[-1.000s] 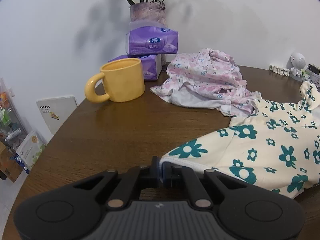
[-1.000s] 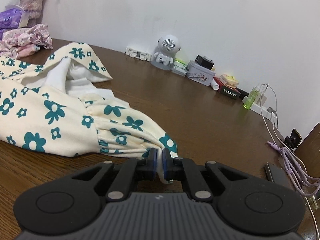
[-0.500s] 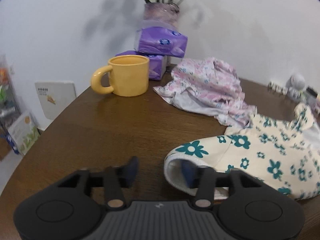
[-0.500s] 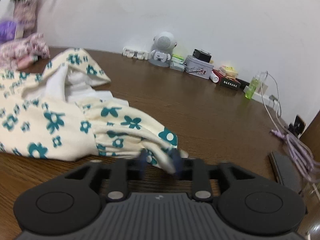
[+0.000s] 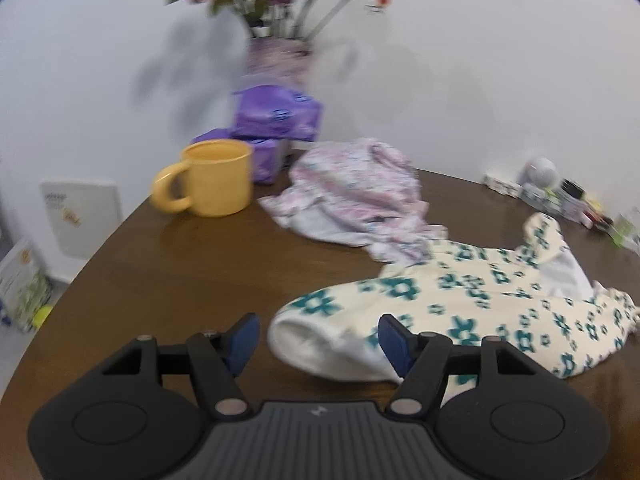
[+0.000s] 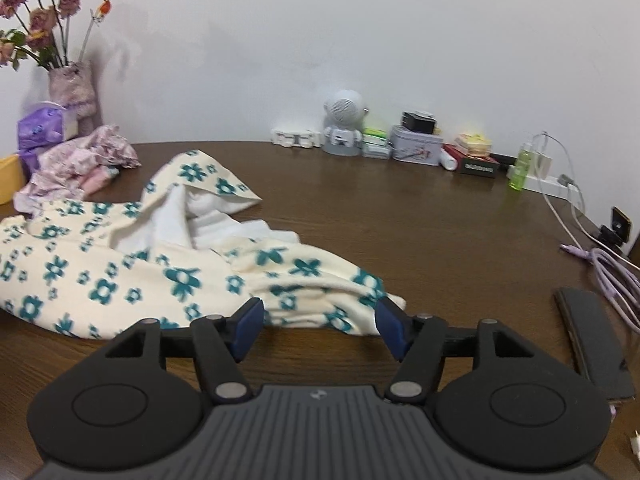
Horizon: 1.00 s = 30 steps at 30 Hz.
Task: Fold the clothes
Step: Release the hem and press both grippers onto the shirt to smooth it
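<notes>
Two grippers in play, one garment under work, a second garment waiting.

Left gripper (image 5: pixel 318 338): jaws opening, pads clear of cloth, nothing gripped. Rolled white edge of the cream garment (image 5: pixel 460 312) lying on the table (image 5: pixel 168 272) between the two blue pads, closer to the right-hand pad, from 12 to 3 o'clock of the gripper. Teal flower print across the cream cloth, white lining showing at its far corner.

Right gripper (image 6: pixel 320 326): jaws opening as well, released, with the gathered end of the same cream garment (image 6: pixel 132 272) lying between and just beyond the pads, spreading off toward 10 o'clock.

Second garment, pink floral (image 5: pixel 356 196), bunched in one heap at 12 o'clock in the left view, touching the cream piece at its near edge.

Counted in the left view: one yellow mug (image 5: pixel 212 182) at 11 o'clock, handle turned left; two purple tissue packs (image 5: pixel 276 118) stacked behind it; one vase of flowers (image 5: pixel 278 60) behind those, blurred.

Counted in the right view, along the wall from 12 to 2 o'clock: one small white robot figure (image 6: pixel 344 124), one grey tin (image 6: pixel 416 146), one green bottle (image 6: pixel 520 166), one lilac cable (image 6: pixel 608 272) coiled at 3 o'clock, one dark flat strip (image 6: pixel 592 340) beside it.
</notes>
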{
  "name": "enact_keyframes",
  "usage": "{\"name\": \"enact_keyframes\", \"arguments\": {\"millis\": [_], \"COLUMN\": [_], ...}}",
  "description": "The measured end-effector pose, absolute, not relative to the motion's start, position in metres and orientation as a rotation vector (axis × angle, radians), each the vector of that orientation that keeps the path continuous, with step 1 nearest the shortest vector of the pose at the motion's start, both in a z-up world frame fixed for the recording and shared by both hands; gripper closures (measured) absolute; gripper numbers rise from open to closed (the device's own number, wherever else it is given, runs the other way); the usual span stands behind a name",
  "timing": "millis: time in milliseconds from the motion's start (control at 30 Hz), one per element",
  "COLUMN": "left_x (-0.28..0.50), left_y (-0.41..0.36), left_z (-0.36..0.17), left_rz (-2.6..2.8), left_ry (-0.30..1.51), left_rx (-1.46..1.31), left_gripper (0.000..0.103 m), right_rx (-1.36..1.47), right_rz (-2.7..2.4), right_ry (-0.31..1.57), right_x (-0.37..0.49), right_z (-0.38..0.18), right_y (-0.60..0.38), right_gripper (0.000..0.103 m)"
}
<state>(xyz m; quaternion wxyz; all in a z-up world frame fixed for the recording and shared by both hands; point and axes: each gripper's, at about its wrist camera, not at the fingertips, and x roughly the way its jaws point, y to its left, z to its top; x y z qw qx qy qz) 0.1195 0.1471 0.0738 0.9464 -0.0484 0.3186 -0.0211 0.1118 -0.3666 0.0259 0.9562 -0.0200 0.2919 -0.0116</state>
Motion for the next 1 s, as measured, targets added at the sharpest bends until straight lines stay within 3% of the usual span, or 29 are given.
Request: {"name": "enact_keyframes", "arguments": {"millis": [467,1000], "left_x": [0.196,0.272], "left_y": [0.096,0.077], "left_z": [0.082,0.052], "left_rz": [-0.218,-0.278], "left_ry": [0.785,0.962], "left_rx": [-0.059,-0.031], "left_gripper": [0.030,0.033], "right_rx": [-0.010,0.011], "right_rz": [0.118,0.125], "right_ry": [0.725,0.930], "right_x": [0.188,0.255], "right_z": [0.047,0.021], "right_y": [-0.345,-0.339], "right_gripper": [0.040,0.041]}}
